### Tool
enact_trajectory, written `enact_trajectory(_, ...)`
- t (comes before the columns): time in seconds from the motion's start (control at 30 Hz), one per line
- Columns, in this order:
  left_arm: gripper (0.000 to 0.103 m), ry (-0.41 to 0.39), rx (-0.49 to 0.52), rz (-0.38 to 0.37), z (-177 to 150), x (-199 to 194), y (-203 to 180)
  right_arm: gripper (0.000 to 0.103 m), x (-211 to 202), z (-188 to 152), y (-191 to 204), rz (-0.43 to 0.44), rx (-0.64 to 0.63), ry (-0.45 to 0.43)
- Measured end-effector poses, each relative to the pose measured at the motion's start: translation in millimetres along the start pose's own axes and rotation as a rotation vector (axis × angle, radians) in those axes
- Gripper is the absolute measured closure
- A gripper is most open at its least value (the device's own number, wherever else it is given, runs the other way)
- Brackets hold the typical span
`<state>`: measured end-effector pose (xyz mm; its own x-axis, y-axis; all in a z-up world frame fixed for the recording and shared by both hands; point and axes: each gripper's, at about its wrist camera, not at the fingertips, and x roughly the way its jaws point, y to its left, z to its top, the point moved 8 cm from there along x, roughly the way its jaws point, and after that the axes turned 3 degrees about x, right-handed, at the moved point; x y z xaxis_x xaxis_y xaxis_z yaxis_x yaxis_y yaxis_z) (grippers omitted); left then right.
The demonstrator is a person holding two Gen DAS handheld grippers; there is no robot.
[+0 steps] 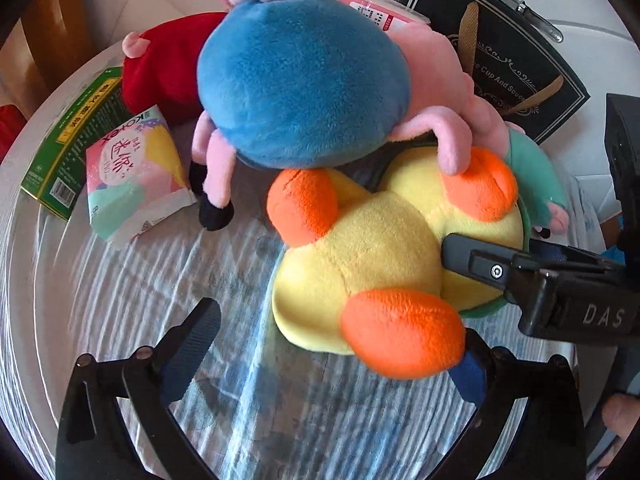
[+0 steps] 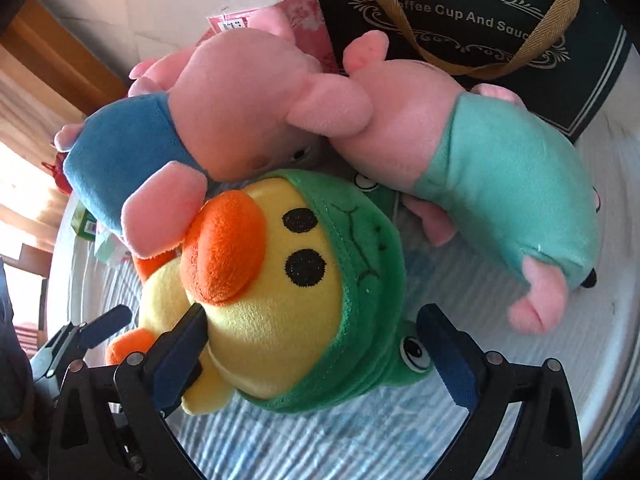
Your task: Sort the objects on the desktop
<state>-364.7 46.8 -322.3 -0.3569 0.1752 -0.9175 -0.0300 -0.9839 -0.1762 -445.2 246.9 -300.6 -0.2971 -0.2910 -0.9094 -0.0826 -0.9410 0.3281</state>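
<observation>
On the striped table [image 1: 140,300], my right gripper [image 2: 312,344] straddles the duck plush [image 2: 272,312], jaws wide, unclosed; left gripper [image 1: 340,340] open, empty. Next I squeeze.

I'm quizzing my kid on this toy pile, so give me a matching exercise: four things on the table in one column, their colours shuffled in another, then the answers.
Things:
1. Duck plush hood
2. Gift box
3. Outfit of the pig plush by the box
4. Outfit of the pig plush resting on the duck

Colours:
A. Blue
B. Black with gold straps
C. Green
D. Teal

Pairs: 1-C, 2-B, 3-D, 4-A
</observation>
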Motion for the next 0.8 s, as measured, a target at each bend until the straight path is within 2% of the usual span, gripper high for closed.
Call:
enact_trajectory(0.13, 0.000, -0.019, 0.032, -0.015, -10.0, -3.2, -0.3, 0.000, -10.8, -4.0, -2.4, 0.003, -0.020, -0.003)
enact_trajectory(0.27, 0.000, 0.009, 0.061, -0.028, -4.3, 19.9, -7.5, 0.000, -0.2, -0.9, -6.1, 0.019, -0.002, 0.018)
enact_trajectory(0.33, 0.001, 0.022, 0.055, -0.061, -2.7, 25.8, -10.8, 0.000, 4.2, -1.6, -8.6, 0.023, 0.011, 0.030)
enact_trajectory(0.37, 0.003, 0.025, 0.064, -0.075, -3.0, 25.7, -12.7, 0.000, 2.9, -1.7, -10.0, 0.024, 0.012, 0.021)
enact_trajectory(0.4, 0.016, 0.025, 0.071, -0.105, -5.2, 23.1, -16.2, 0.001, 1.5, -2.7, -10.5, 0.022, 0.006, 0.015)
enact_trajectory(0.43, 0.021, 0.020, 0.076, -0.118, -7.7, 19.2, -18.4, 0.006, -0.5, -4.7, -9.8, 0.021, -0.002, 0.008)
enact_trajectory(0.5, 0.027, -0.011, 0.124, -0.098, -12.8, 12.2, -22.2, 0.019, -9.8, -7.3, -4.8, 0.036, -0.020, -0.030)
enact_trajectory(0.53, 0.030, -0.022, 0.139, -0.089, -15.8, 9.1, -23.3, 0.020, -15.1, -9.1, -2.4, 0.022, -0.036, -0.048)
enact_trajectory(0.63, 0.034, -0.052, 0.180, -0.060, -25.7, -3.5, -26.3, 0.024, -26.9, -18.9, 2.5, 0.003, -0.056, -0.085)
enact_trajectory(0.8, 0.038, -0.139, 0.245, -0.047, -44.4, -42.3, -27.4, 0.026, -55.9, -42.8, 2.9, 0.051, -0.026, -0.161)
